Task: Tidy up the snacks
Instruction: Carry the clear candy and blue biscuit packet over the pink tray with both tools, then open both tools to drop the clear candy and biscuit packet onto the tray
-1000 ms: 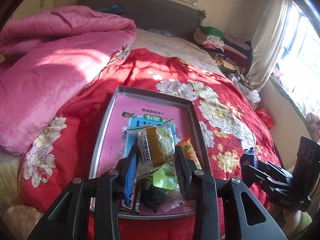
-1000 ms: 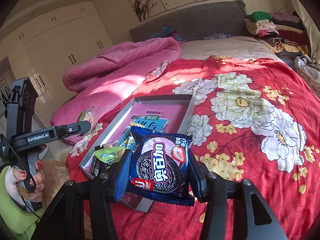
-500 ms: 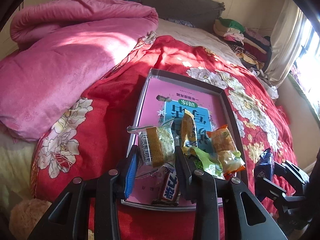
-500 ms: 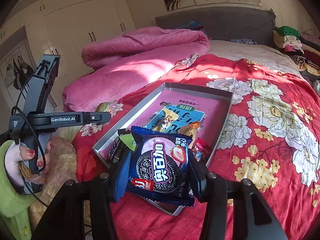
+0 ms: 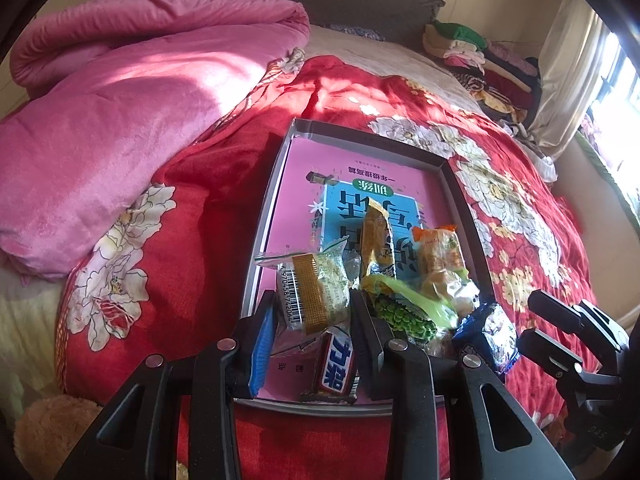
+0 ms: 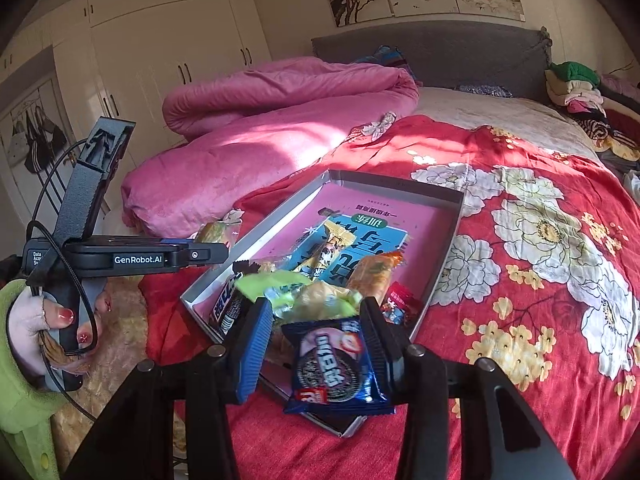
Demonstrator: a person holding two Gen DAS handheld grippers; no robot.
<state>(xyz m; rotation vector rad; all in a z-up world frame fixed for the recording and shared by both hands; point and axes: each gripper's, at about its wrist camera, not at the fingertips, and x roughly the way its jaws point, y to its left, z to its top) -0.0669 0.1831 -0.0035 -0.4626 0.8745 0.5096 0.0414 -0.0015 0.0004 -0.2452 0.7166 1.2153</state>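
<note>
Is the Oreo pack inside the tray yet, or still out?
Partly out. The Oreo pack overhangs the tray's near corner, between the right gripper's fingers; the left pad stands clear, so grip cannot be told.

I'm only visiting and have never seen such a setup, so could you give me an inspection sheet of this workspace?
Surface: a bed under a red floral bedspread, in patchy sunlight.
Job's things: a grey tray with several wrapped snacks lying over a pink book.
Clutter: a pink duvet and stacked clothes.
Grippers: the left hand-held gripper pinches a yellow barcoded snack; the right hand-held gripper has an Oreo packet between its fingers, though the left finger stands apart from it.
Cables: a black cable loops around the left handle.
Surroundings: white wardrobes, a grey headboard, a curtained window.
</note>
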